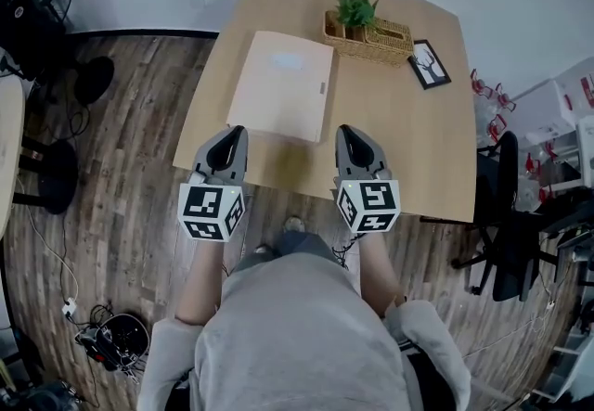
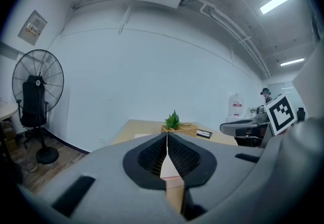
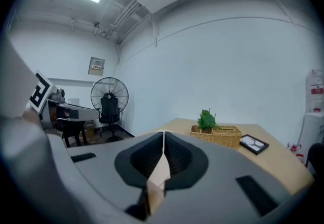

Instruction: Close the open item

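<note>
Beige folder [image 1: 278, 84] lies flat on the table [image 1: 408, 149], just beyond both grippers, and its cover looks down already. Left gripper [image 1: 238, 131] and right gripper [image 1: 344, 130] are clenched on nothing, hovering over the near edge. Closing seems done; next, at most, press the clasp side flat.

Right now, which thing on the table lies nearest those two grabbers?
The flat beige folder, just ahead of them; the wicker basket and the picture frame sit farther back.
</note>
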A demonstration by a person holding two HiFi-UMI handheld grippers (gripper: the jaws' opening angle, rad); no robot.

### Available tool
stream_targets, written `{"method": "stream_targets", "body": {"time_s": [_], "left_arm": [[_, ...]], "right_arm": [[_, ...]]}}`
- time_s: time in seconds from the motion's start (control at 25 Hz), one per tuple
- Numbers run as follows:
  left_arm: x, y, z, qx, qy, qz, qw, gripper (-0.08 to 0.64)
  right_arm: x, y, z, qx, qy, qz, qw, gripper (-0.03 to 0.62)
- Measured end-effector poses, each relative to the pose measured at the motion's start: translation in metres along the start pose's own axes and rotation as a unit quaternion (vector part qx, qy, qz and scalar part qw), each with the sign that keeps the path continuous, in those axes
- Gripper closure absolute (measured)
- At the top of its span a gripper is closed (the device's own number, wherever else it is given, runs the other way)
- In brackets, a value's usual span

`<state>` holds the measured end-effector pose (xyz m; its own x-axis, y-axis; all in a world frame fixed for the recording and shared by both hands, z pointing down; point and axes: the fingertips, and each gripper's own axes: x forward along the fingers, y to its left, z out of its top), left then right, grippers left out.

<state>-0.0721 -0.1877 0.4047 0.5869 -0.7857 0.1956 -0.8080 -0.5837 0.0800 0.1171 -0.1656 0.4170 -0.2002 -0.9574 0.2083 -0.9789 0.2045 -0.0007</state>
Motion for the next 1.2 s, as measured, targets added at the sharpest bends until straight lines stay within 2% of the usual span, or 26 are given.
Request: {"method": "stream_targets", "body": {"time_s": [0.16,0.36,0.56,1.2], "left_arm": [[-0.018,-0.002,0.011,0.004,-0.016,0.005,0.9998,0.549],[-0.039,-0.006,0.026,0.011,-0.039,0.009,0.9991,0.549],[-0.058,-0.010,0.034,-0.001,-0.056,0.007,0.9984,0.549],[-0.105,-0.021,0.049,-0.002,-0.093,0.006,0.9957,0.549]], "right_arm": [[-0.021,0.010,0.015,-0.011,-0.023,-0.005,1.000,0.578],[-0.048,0.016,0.033,-0.002,-0.057,-0.014,0.998,0.578],[-0.075,0.022,0.047,-0.001,-0.085,-0.026,0.996,0.578],[-0.130,0.038,0.072,-0.021,-0.132,-0.056,0.989,0.578]]}}
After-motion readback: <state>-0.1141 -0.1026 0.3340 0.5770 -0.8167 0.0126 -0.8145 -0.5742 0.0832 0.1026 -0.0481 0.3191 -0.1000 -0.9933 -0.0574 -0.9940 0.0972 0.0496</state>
